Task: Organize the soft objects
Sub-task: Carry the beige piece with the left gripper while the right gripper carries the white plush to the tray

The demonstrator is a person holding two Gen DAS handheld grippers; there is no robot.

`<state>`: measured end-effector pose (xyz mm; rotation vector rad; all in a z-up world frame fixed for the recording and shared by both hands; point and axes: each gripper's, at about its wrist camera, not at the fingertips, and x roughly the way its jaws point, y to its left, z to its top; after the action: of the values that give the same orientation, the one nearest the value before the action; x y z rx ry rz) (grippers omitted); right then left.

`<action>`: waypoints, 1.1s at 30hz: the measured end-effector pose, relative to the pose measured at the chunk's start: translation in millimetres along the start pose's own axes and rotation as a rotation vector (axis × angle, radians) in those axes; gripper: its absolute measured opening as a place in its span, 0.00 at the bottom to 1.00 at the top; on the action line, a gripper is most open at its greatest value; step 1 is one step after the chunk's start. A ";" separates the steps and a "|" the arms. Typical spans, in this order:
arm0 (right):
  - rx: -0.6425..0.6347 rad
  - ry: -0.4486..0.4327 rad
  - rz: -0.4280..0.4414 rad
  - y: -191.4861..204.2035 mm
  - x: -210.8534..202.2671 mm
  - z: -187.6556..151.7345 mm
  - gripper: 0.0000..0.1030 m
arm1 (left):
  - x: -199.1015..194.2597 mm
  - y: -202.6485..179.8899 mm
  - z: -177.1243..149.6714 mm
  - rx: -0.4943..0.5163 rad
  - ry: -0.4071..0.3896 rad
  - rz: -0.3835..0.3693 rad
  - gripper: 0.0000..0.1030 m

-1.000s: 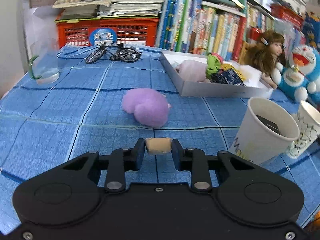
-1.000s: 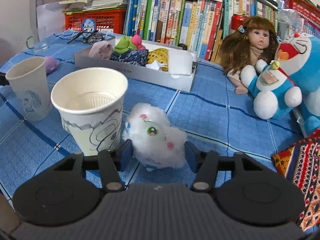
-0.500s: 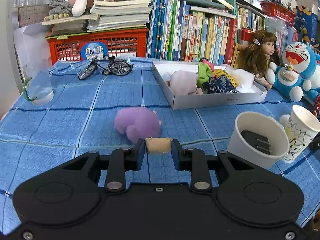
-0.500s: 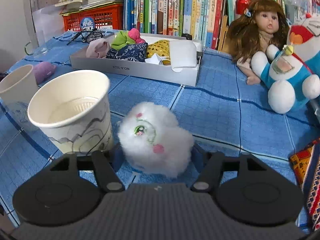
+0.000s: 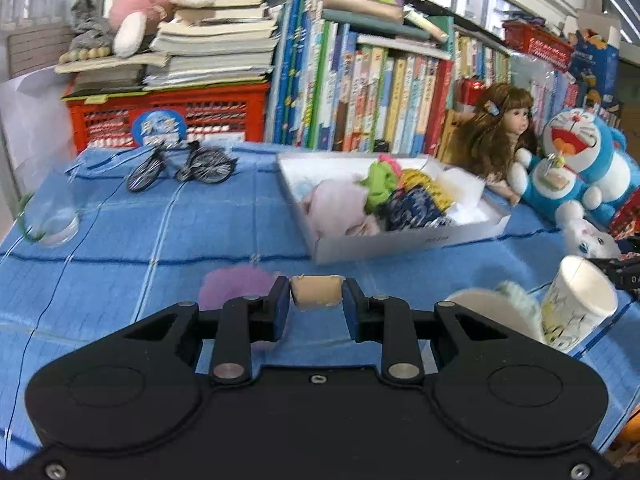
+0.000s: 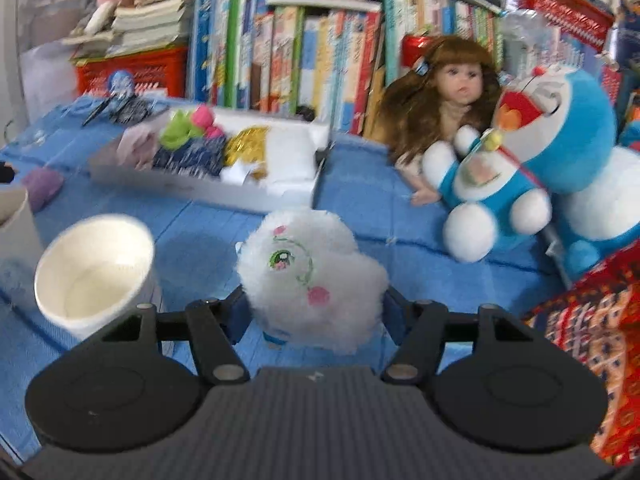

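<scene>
The left claw point(image 5: 316, 300) is clenched on a small tan foam block point(image 5: 316, 295), which sits squarely between its two tips, clear of the blue checked cloth on the surface point(image 5: 160, 232). Just behind the left tip and partly hidden by it lies a purple fluffy toy point(image 5: 236, 286) on the cloth. Farther back and to the right is the white box point(image 5: 400, 240), already holding a pale pink soft piece, a green and pink one, dark blue fabric and something yellow.

The right claw point(image 6: 314, 312) has a white fluffy toy point(image 6: 308, 276) between its fingers, an embroidered green eye and pink cheek facing up. The plush bulges wider than the gap and hides both tips, and the fingers seem to press into its sides, so the claw looks to be grasping it. A white paper cup point(image 6: 96, 268) stands just to the toy's left. The same white box point(image 6: 208, 192) lies beyond the toy, well apart from it. A long-haired doll point(image 6: 444, 96) and a blue cat plush point(image 6: 520, 160) lean against the books on the right.
</scene>
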<state>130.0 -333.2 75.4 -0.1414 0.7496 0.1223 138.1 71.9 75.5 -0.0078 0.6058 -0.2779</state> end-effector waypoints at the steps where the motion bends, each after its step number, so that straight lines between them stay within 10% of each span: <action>1: 0.002 -0.006 -0.009 -0.5 -3.2 6.3 0.66 | 1.5 -1.8 6.0 0.001 -0.004 -0.011 0.26; 19: 0.056 0.014 0.023 47.7 19.0 124.9 0.66 | 76.0 -27.4 101.4 -0.015 -0.001 -0.119 0.26; 33: 0.100 0.164 0.023 67.7 87.4 148.0 0.67 | 143.5 -24.0 115.5 -0.042 0.082 -0.112 0.26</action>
<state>281.5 -236.0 116.9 -0.0474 0.9190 0.0957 309.8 3.0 92.2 -0.0714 0.6935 -0.3749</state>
